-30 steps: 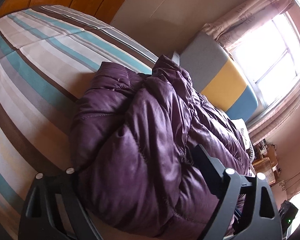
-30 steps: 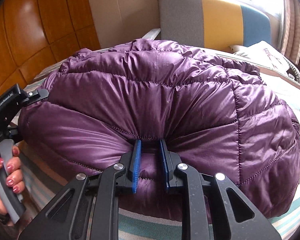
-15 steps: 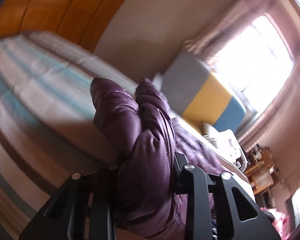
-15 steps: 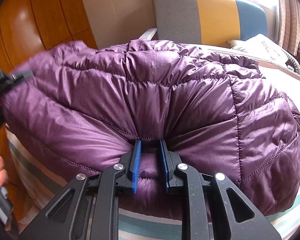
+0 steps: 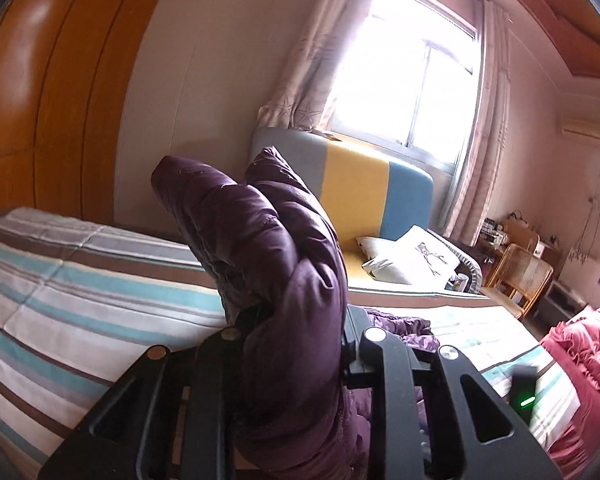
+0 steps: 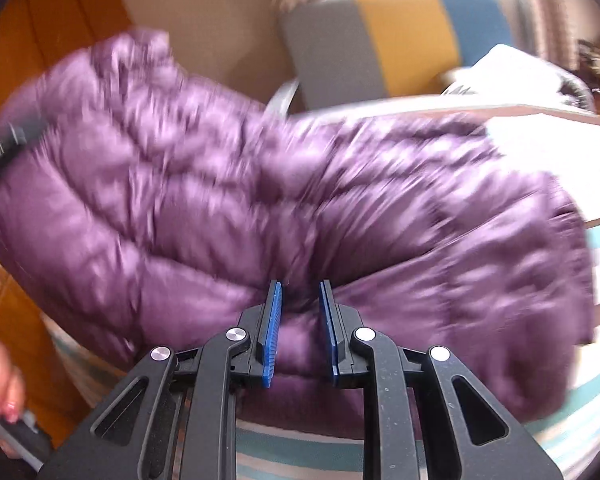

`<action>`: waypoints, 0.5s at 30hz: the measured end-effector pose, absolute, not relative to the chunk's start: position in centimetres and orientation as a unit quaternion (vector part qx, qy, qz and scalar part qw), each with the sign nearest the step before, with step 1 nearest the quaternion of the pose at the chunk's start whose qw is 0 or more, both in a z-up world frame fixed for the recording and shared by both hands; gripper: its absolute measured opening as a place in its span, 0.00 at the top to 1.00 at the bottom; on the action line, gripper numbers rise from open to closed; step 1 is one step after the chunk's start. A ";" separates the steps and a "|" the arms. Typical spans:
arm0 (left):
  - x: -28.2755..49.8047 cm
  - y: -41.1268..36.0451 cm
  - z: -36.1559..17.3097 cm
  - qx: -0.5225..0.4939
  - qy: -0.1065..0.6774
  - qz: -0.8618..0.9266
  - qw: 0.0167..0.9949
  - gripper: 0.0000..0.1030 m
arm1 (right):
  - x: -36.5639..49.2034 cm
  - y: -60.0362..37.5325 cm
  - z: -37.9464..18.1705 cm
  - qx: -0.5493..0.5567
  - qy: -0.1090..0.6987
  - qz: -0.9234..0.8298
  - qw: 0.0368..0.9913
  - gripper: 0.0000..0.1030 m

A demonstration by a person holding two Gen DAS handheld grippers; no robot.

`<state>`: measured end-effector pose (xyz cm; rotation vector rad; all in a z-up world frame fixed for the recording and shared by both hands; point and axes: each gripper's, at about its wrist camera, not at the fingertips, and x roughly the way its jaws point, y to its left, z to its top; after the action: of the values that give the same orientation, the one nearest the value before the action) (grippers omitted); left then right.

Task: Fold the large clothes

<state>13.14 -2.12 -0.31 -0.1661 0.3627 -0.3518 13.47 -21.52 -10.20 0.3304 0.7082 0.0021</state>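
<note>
The bed (image 5: 72,292) fills the lower half of both views, covered in a sheet striped white, teal, grey and brown, flat and lightly creased. Behind it stands an upholstered headboard (image 5: 356,184) in grey, yellow and blue blocks, with a glossy orange wood panel wall (image 5: 28,100) to the left and a bright window (image 5: 412,76) hung with pale patterned curtains. White pillows (image 5: 412,256) lie by the headboard, a ruffled pink bedspread (image 5: 580,356) bunches at the lower right edge, and a wicker chair (image 5: 520,272) sits beyond.

The purple down jacket (image 6: 260,200) is the largest loose thing: quilted, shiny, puffy, stitched in horizontal channels. In the right wrist view it sprawls across the bed, its left end raised, the whole of it smeared by motion blur. The right gripper (image 6: 300,320) pinches a fold of its near edge between ribbed blue pads (image 6: 270,332), the jaws drawn close with fabric bulging between and above them.

In the left wrist view a thick bunched end of the jacket rises upright out of the left gripper (image 5: 292,336), above the bed, hiding the pads; the black jaws squeeze in on either side of the padded mass. More of the jacket lies crumpled on the sheet just behind the gripper
</note>
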 end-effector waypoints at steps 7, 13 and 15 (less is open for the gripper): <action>12.4 -4.0 1.0 -0.060 0.172 -0.187 0.965 0.77 | 11.8 -25.4 -8.5 0.101 0.306 -0.111 0.940 0.20; 11.6 -6.4 1.6 -0.035 0.170 -0.207 0.963 0.77 | 11.8 -27.2 -9.5 0.121 0.327 -0.136 0.927 0.21; 11.6 -7.7 1.7 -0.024 0.170 -0.218 0.961 0.76 | 11.4 -27.7 -10.1 0.130 0.331 -0.147 0.923 0.21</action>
<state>11.57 -7.75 1.71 -0.0490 0.3446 -0.4423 11.41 -27.70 -10.11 0.2665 0.6797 -0.3018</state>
